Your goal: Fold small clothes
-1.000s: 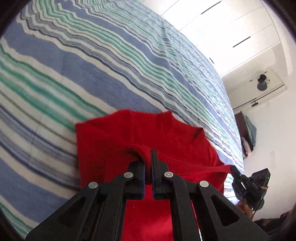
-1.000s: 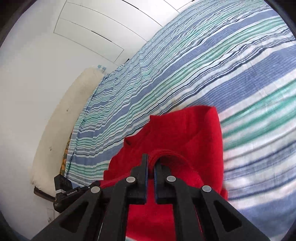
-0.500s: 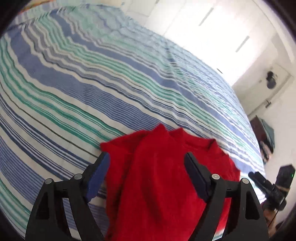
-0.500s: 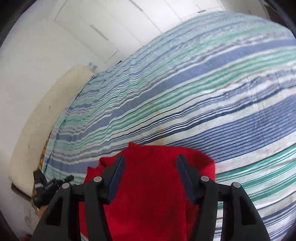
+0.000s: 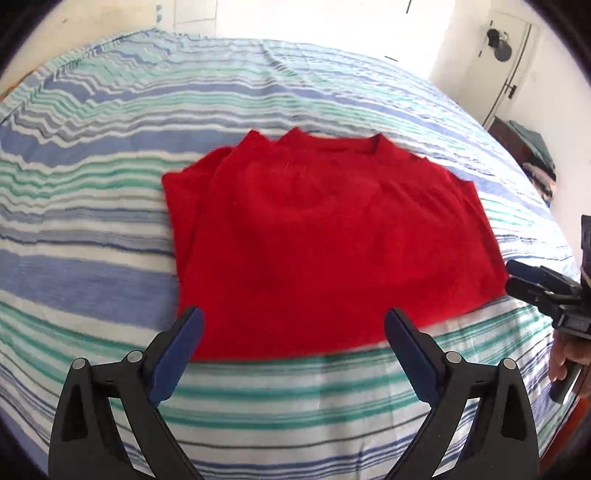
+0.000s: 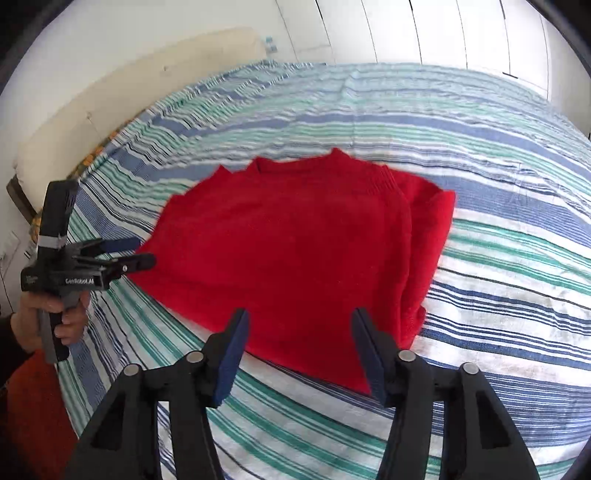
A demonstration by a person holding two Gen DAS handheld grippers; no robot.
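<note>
A red knit sweater (image 5: 325, 236) lies folded flat on the striped bed, neckline at the far side; it also shows in the right wrist view (image 6: 295, 251). My left gripper (image 5: 293, 321) is open and empty, raised above the sweater's near edge. My right gripper (image 6: 299, 325) is open and empty, also above the near edge. In the left wrist view the right gripper (image 5: 517, 275) shows at the sweater's right side. In the right wrist view the left gripper (image 6: 142, 251) shows at the sweater's left side.
The bedspread (image 5: 92, 184) has blue, green and white stripes and covers the whole bed. A cream headboard or cushion (image 6: 110, 96) stands at the left. White wardrobe doors (image 6: 443, 33) lie behind the bed. A door (image 5: 513, 55) and shelves with clothes (image 5: 535, 155) are at the right.
Both grippers were shut on the sweater's edge a second ago. They opened, let it go, and pulled back and up. The sweater now lies flat, folded over.
</note>
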